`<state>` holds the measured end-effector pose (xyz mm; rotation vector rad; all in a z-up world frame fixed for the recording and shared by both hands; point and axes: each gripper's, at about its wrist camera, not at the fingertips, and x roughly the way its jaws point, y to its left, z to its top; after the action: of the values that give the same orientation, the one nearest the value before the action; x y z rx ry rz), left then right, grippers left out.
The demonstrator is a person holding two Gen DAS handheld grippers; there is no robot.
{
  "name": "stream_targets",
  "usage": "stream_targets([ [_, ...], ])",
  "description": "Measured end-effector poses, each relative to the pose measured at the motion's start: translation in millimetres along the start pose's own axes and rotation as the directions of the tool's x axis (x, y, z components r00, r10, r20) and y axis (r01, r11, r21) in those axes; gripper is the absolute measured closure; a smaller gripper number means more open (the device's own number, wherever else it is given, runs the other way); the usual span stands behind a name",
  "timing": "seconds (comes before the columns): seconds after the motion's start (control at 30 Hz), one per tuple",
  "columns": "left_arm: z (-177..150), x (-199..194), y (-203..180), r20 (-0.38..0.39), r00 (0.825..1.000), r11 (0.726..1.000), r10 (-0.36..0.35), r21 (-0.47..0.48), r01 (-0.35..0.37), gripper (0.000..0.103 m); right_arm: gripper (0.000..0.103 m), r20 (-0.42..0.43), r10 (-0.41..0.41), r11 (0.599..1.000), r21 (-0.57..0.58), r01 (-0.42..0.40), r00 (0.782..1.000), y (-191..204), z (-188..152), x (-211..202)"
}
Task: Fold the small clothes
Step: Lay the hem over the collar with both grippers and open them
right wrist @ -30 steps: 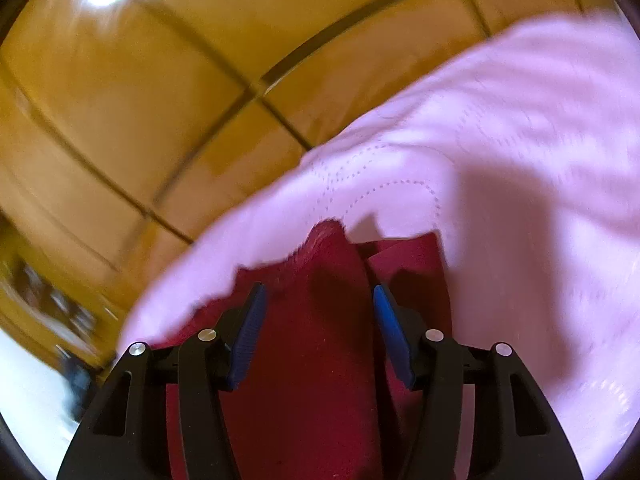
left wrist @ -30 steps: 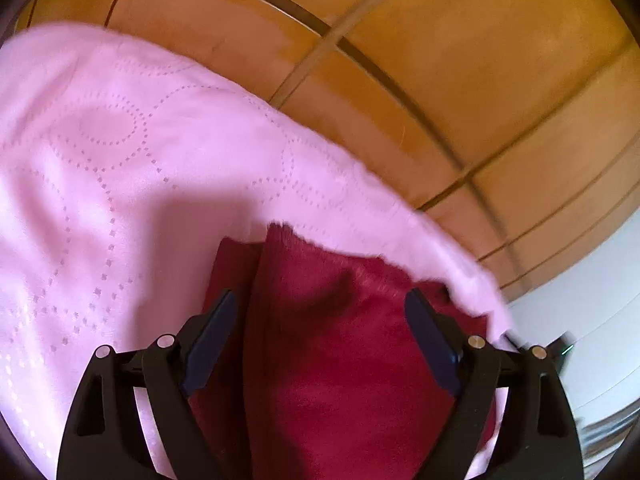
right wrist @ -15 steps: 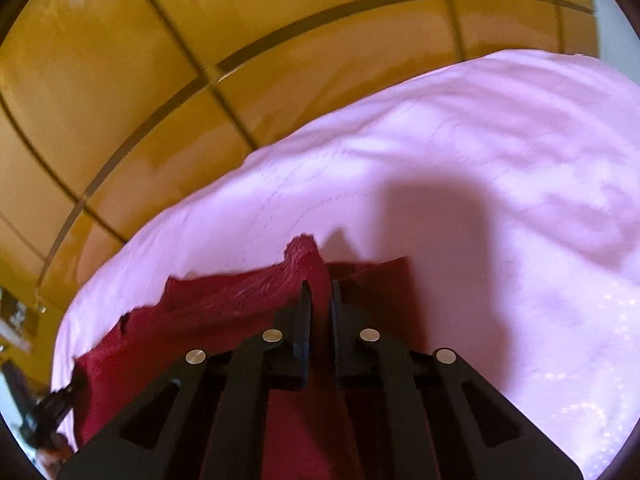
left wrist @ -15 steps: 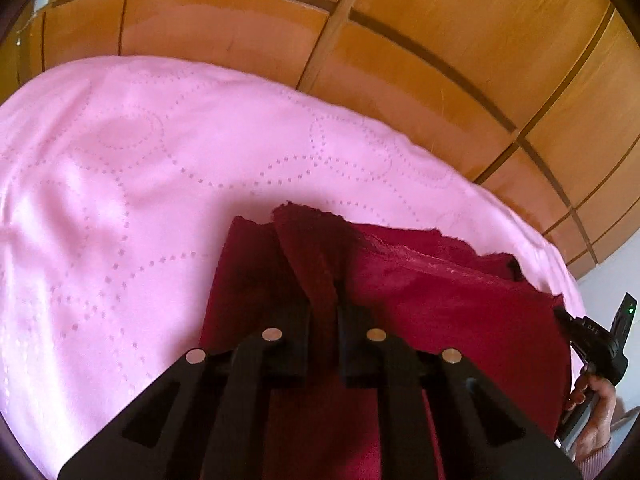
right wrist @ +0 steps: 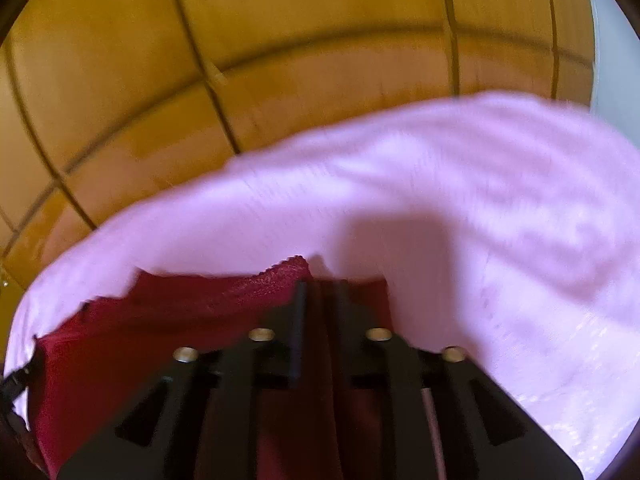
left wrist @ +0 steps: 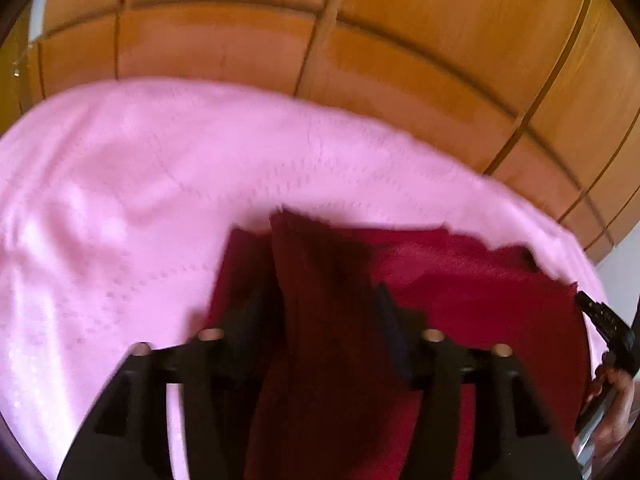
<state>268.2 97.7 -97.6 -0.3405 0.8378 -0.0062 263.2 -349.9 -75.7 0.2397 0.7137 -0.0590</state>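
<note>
With both our left gripper (left wrist: 326,300) and right gripper (right wrist: 318,300) opening around the red cloth (left wrist: 460,280) bunched between their jaws, we risk the fresh fold springing loose on the pink blanket (left wrist: 140,200).

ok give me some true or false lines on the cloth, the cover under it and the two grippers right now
1. The dark red cloth lies on a pink cover. True.
2. The surface behind the cover is bare white tile. False: it is orange-brown wooden panelling.
3. A fold of the red cloth runs between the fingers of the left gripper. True; its jaws are opening.
4. The right gripper hangs over bare pink cover, no cloth near it. False: red cloth sits between its narrow, opening jaws.
5. The pink cover carries dotted curved lines. True.
</note>
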Motion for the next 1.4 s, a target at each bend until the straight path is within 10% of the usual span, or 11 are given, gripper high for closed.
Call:
stream_targets([
  [0.1,5.4,-25.0,-11.9,0.072,0.997,0.999,-0.023,0.027,0.021,0.047,0.083,0.053,0.062,0.995,-0.083,-0.057,0.997,19.5,3.1,-24.5],
  [0.27,9.9,-11.7,-53.8,0.037,0.997,0.988,-0.072,0.141,0.066,0.047,0.083,-0.101,0.14,0.969,-0.191,-0.157,0.985,53.7,1.4,-5.9],
  [0.5,8.1,51.1,-69.4,-0.062,0.998,0.977,-0.008,0.211,0.021,0.047,0.083,-0.192,0.055,0.961,-0.255,-0.104,0.98,66.6,-5.2,43.0],
  [0.9,-0.9,60.5,-63.7,-0.076,0.992,0.975,-0.101,0.189,0.114,0.026,0.084,-0.144,0.067,0.983,-0.162,-0.09,0.987,49.8,-12.0,59.3],
  [1.4,-30.9,12.7,-35.7,-0.008,0.999,0.975,0.032,0.219,-0.029,0.014,0.083,-0.121,0.048,0.979,-0.193,-0.071,0.992,53.5,-12.6,57.0],
])
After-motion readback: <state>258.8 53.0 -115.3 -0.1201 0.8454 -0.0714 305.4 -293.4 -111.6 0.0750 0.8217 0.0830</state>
